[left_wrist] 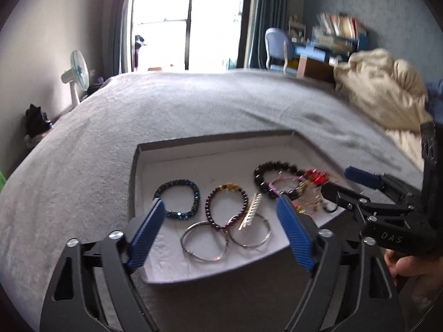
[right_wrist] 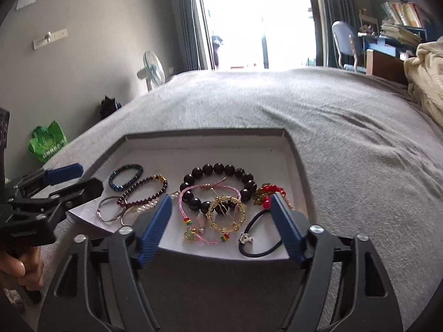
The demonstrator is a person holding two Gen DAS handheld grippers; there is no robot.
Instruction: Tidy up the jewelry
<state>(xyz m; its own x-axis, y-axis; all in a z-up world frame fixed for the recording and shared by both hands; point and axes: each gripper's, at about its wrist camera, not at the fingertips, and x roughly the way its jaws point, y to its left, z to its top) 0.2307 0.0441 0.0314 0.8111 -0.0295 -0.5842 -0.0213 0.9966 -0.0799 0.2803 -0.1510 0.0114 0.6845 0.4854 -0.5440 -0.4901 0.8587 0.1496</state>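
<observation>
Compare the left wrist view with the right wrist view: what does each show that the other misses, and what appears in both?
Only the left wrist view: the person's hand under the right gripper.
Only the right wrist view: a green plastic bag on the floor, a black elastic hair tie in the tray, and the left gripper from the side.
Both: the shallow white-lined cardboard tray, large dark bead bracelet, blue beaded bracelet, grey bedspread.
</observation>
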